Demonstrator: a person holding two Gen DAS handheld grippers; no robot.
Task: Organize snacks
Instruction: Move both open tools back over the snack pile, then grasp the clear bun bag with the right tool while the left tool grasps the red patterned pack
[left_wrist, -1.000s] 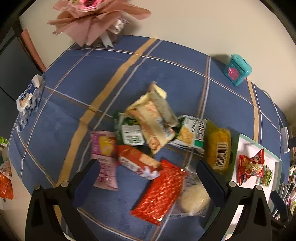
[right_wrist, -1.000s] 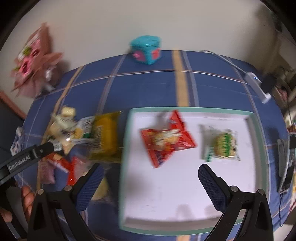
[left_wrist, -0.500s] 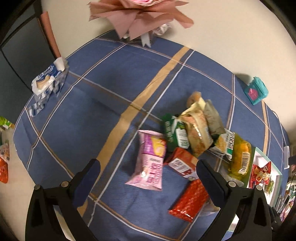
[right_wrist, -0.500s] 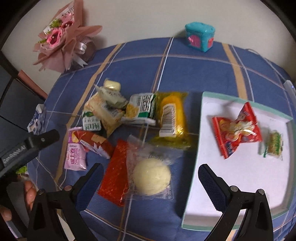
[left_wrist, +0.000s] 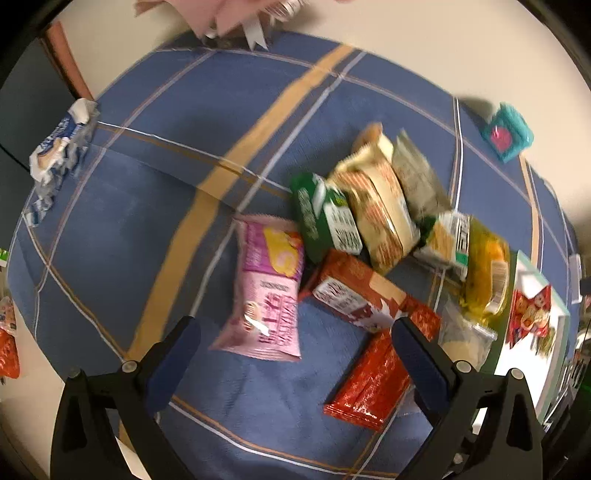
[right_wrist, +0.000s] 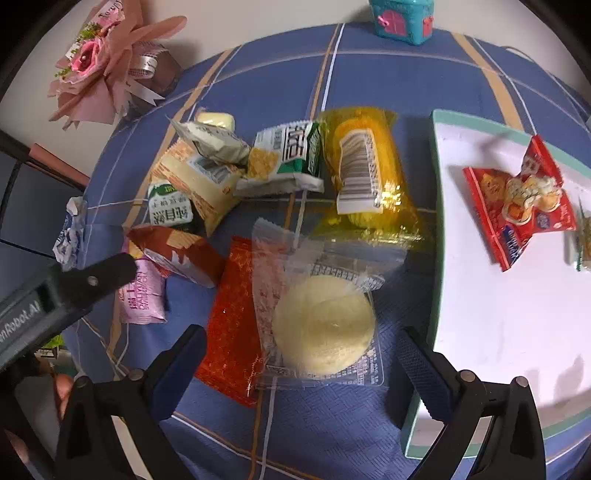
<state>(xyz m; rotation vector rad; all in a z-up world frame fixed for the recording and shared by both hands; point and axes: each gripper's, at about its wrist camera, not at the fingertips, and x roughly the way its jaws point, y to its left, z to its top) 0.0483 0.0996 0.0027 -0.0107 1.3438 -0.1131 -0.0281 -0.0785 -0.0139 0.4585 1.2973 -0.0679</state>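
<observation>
Two tools hang over the blue plaid desk (right_wrist: 388, 74), each with its fingers spread wide and nothing between them. The right tool (right_wrist: 303, 354) frames a clear packet holding a pale round bun (right_wrist: 323, 334), which lies partly on top of a red foil packet (right_wrist: 231, 328). Just to that tool's right is a white tray with a teal rim (right_wrist: 436, 206); a red snack bag (right_wrist: 517, 206) lies on it, and a small green-and-yellow packet (right_wrist: 583, 243) shows at the picture's edge. Beyond the bun sits a yellow packet with a barcode (right_wrist: 364, 173), touching a white-and-green packet (right_wrist: 286, 158), then a heap of cream and orange wrappers (right_wrist: 195, 177) and a green-and-white carton (right_wrist: 170, 210).

The left tool (left_wrist: 295, 345) hovers above a pink packet (left_wrist: 267, 288), which lies flat just beside a brown-red box (left_wrist: 354, 291). The left view is blurred, so print on the wrappers there cannot be read. Farther out, a teal toy house (right_wrist: 400, 16) stands at the far edge of the desk, a pink paper bouquet (right_wrist: 107, 70) at the far left corner, and a crumpled blue-and-white wrapper (left_wrist: 59, 144) near the left edge.
</observation>
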